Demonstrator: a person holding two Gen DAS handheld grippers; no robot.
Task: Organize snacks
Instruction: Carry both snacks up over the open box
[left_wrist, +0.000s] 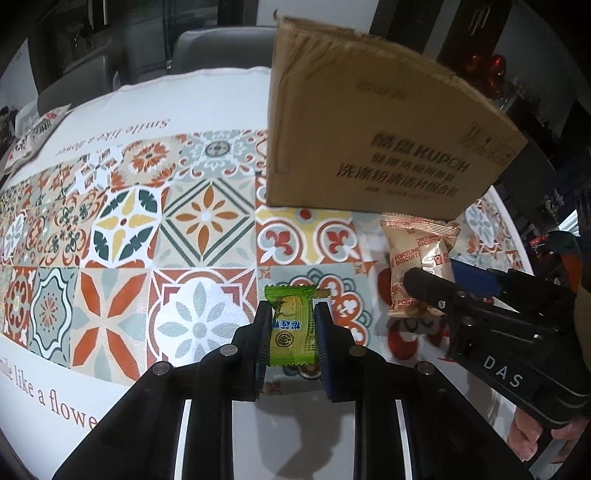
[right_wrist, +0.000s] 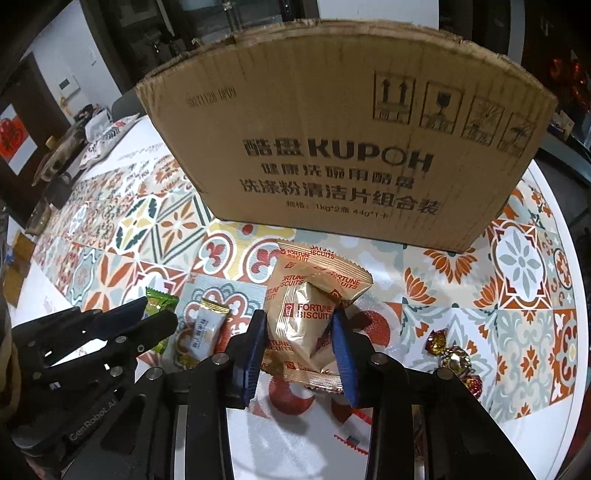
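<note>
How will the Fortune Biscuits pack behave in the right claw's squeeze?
The pack looks puffed and creased, so probably light and yielding. The glossy film may slip between the right claw pads. The biscuits inside could crack.

cardboard box (right_wrist: 343, 147) interior hidden, far packets (left_wrist: 33, 136) blurred

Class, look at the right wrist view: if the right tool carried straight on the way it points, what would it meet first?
The right tool, shut on the Fortune Biscuits packet, points at the cardboard box. Only patterned tablecloth shows between them, so the packet's front edge would probably hit the box's printed side first, though depth is unclear.
</note>
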